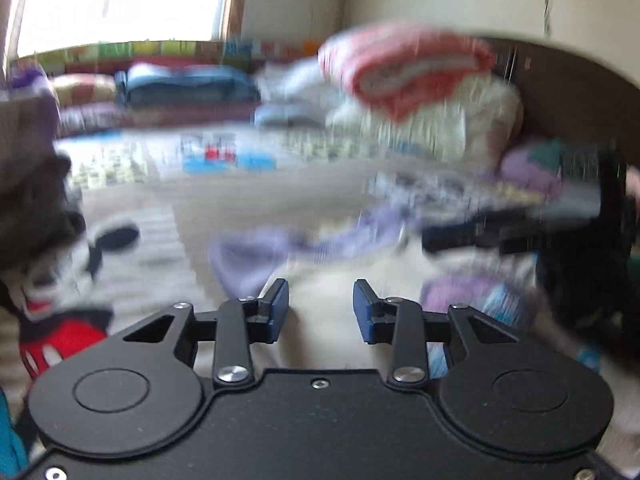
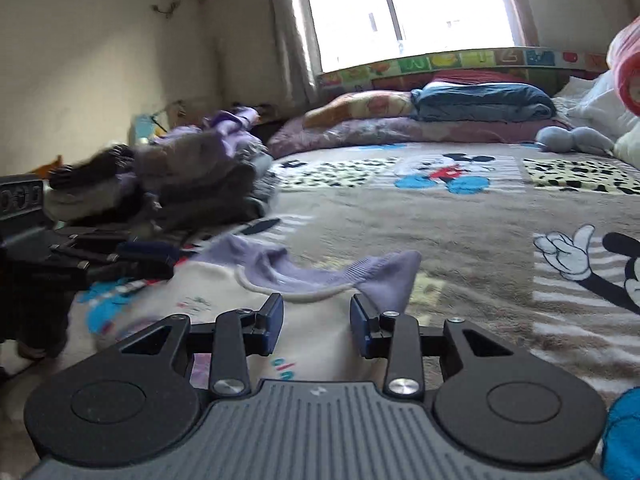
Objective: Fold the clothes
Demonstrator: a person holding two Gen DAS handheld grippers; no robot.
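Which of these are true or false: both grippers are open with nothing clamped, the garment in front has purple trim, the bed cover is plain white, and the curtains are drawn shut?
1. Both grippers are open, nothing clamped. True: the left gripper and the right gripper show gaps.
2. The cream garment has purple trim. True.
3. The bed cover is plain white. False: it has cartoon-mouse prints.
4. Curtains are drawn shut. False: the window is bright and uncovered.

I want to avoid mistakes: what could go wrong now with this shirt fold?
1. Both grippers, left and right, are open above the shirt; the fold may spring back.
2. The purple sleeve sticks out near the right fingers and might snag.
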